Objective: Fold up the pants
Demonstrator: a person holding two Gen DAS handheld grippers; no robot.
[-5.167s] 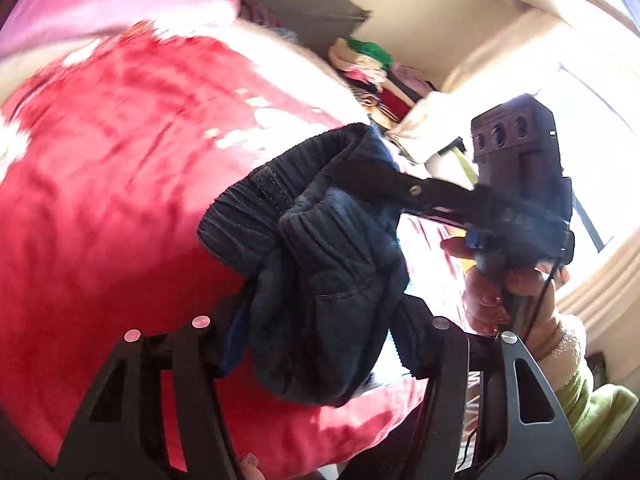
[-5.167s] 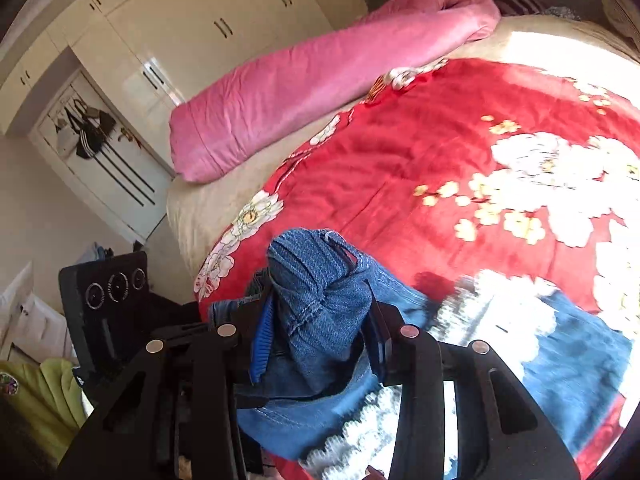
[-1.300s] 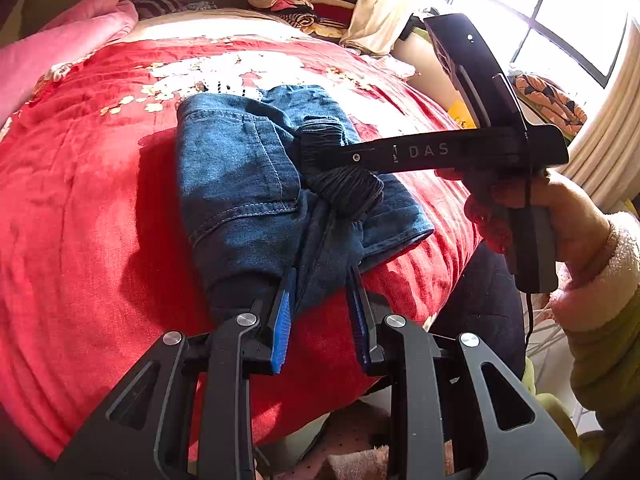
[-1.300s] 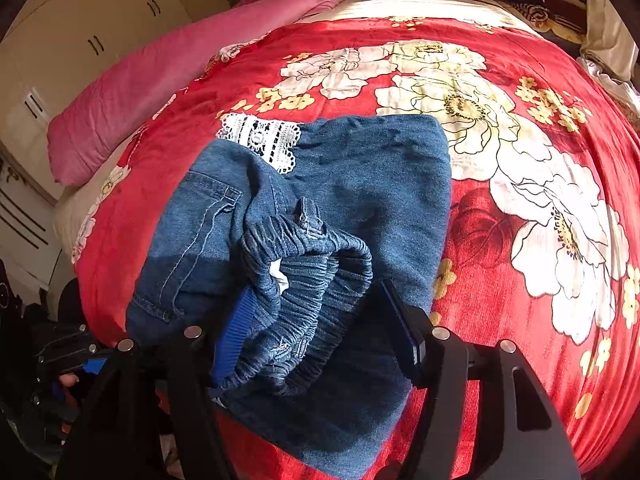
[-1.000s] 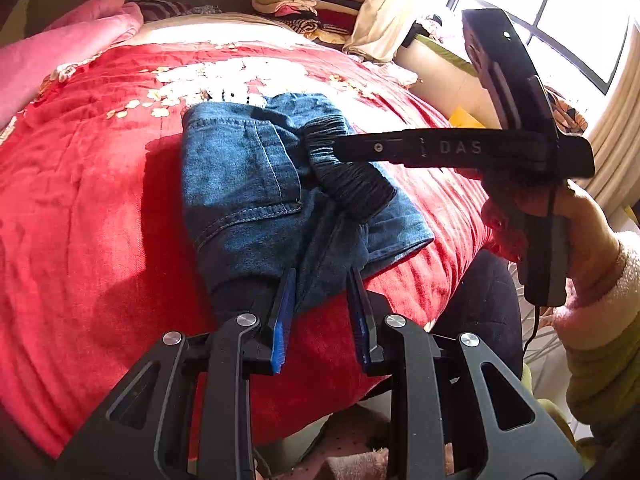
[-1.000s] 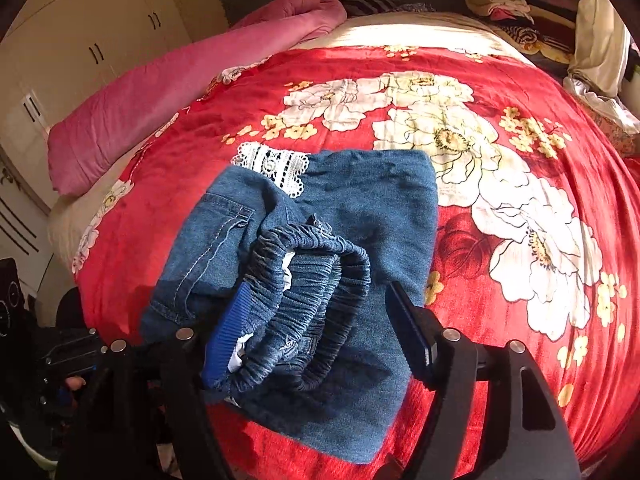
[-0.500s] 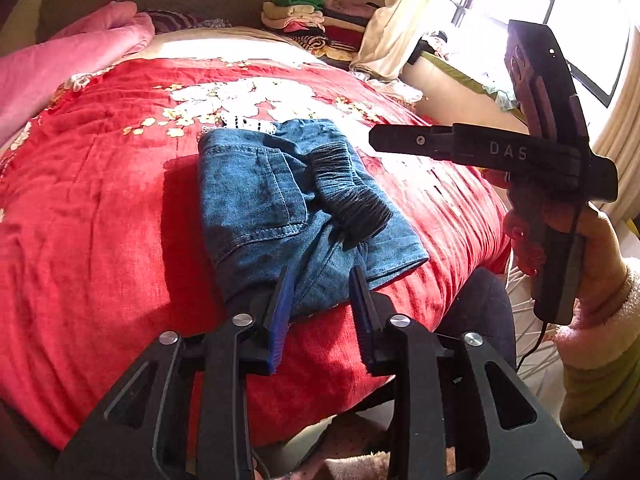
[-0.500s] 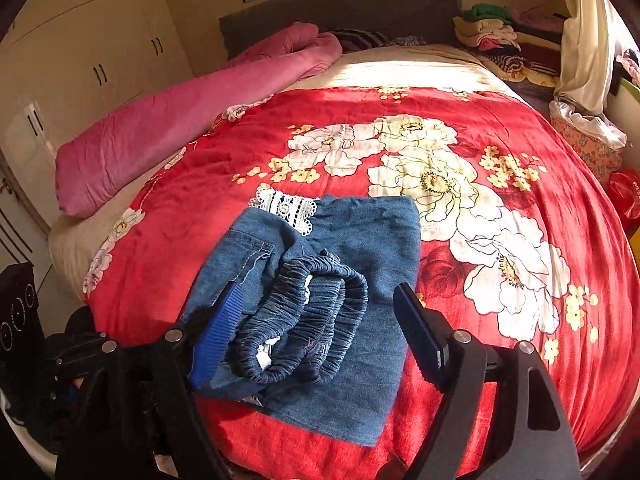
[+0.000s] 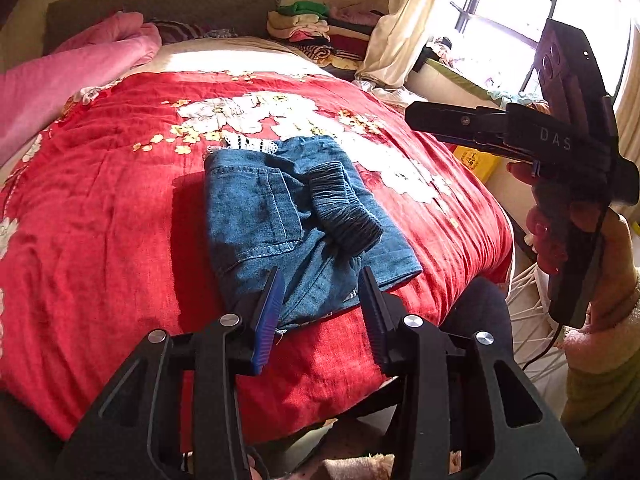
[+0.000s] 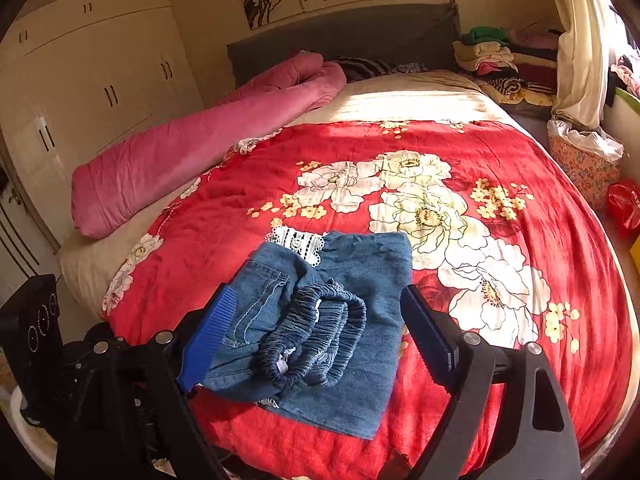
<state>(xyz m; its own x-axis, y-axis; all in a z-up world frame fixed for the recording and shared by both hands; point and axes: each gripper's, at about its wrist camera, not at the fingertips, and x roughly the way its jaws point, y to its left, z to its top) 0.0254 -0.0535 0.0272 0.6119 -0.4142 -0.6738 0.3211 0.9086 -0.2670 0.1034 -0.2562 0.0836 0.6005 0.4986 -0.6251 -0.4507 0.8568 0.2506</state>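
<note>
The blue denim pants [image 9: 296, 216] lie folded in a compact stack on the red floral bedspread [image 9: 100, 208], elastic waistband [image 9: 344, 208] rolled on top, white lace trim at the far end. They also show in the right wrist view [image 10: 332, 320]. My left gripper [image 9: 320, 312] is open and empty, just short of the stack's near edge. My right gripper [image 10: 316, 340] is open wide and empty, held above the stack's near end; its body [image 9: 520, 136] hangs to the right in the left wrist view.
A rolled pink quilt [image 10: 192, 148] lies along the bed's left side. Folded clothes [image 10: 496, 56] are stacked at the headboard's right. A curtain [image 9: 400, 40] and window stand on the right. Wardrobes [image 10: 100, 80] line the left wall. A patterned bin [image 10: 580, 168] stands beside the bed.
Both grippers let go of the pants, opened and drew back from the bed. The folded pants now lie free on the bedspread.
</note>
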